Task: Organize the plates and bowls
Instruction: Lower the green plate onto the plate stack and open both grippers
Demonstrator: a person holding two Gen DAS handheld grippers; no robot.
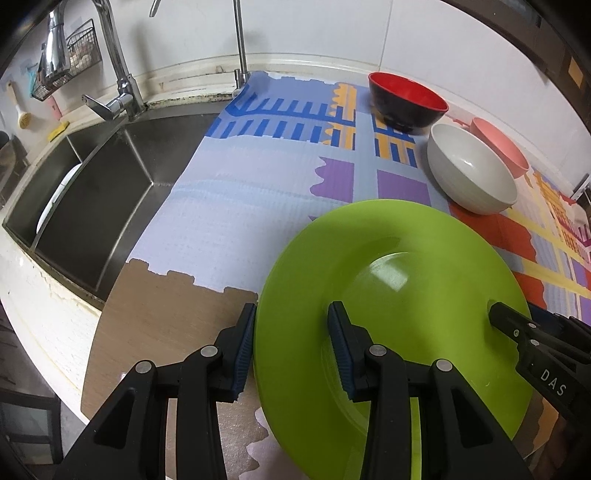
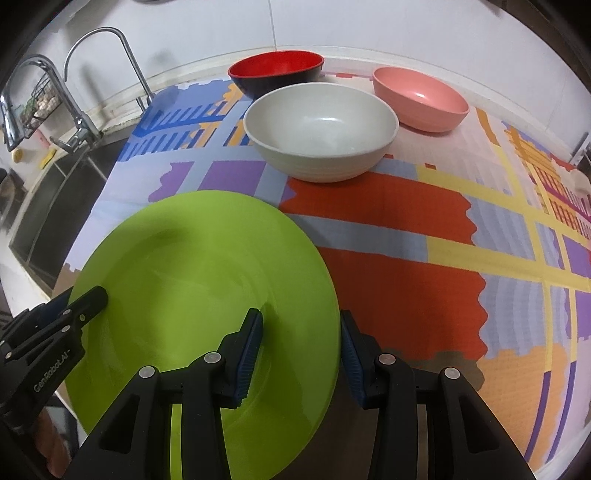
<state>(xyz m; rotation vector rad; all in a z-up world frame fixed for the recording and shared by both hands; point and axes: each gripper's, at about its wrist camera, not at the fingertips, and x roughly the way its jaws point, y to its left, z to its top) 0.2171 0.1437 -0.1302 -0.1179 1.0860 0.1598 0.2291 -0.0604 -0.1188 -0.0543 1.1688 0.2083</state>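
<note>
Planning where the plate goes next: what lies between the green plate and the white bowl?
Nothing: only bare patterned mat separates the green plate from the white bowl, clearest in the right wrist view.

Kitchen counter with patterned mat, sink and taps.

Spread across the counter, a multicoloured mat (image 2: 388, 229) printed with blue, purple, red, yellow and orange blocks; bare wood-toned countertop (image 1: 155, 314) showing at its near edge. To the left, a steel double sink (image 1: 96, 206) with something white in the far basin. Behind the sink, a chrome faucet (image 1: 110, 55) and a thinner tap (image 1: 240, 48). Hung on the white tiled wall (image 1: 332, 26), a wire basket (image 1: 70, 59), contents unclear.
</note>
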